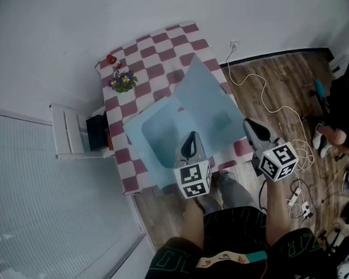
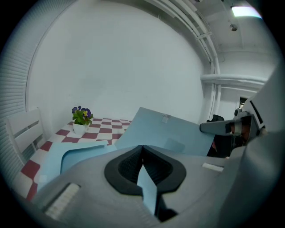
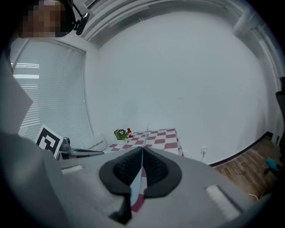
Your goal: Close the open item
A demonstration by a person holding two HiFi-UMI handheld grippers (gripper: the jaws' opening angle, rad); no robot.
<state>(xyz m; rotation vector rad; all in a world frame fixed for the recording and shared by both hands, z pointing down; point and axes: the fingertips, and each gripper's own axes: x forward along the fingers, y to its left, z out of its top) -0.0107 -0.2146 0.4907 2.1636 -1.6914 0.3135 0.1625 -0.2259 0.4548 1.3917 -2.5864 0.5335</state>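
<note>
Pale blue folder (image 1: 154,128) lies open on the table (image 1: 159,47), which carries a red-and-white checked cloth and stands against the white wall. Its base panel rests flat on the near half of the cloth, with a darker rounded recess in its middle. Its lid (image 1: 210,102) stands tilted up along the right side, leaning out toward the table's right edge.

The left gripper (image 1: 191,142) is at the near edge of the base, by the recess. Its own view shows the jaws closed together, with a thin blue sheet of the folder pinched between the pads and running out slantwise below them. The right gripper (image 1: 252,127) is at the lid's near right corner, just past the table edge. Its jaws are pressed together too, and the sheet caught in them shows edge-on as a thin line rising straight ahead (which part of the lid it is cannot be told from that view alone).

At the far left of the cloth stands a small flower pot (image 1: 123,81) with purple and yellow blooms, and a red object (image 1: 111,59) sits just beyond it. White cables (image 1: 265,100) trail over the wooden floor (image 1: 287,85) to the right of the table, running from a wall socket
</note>
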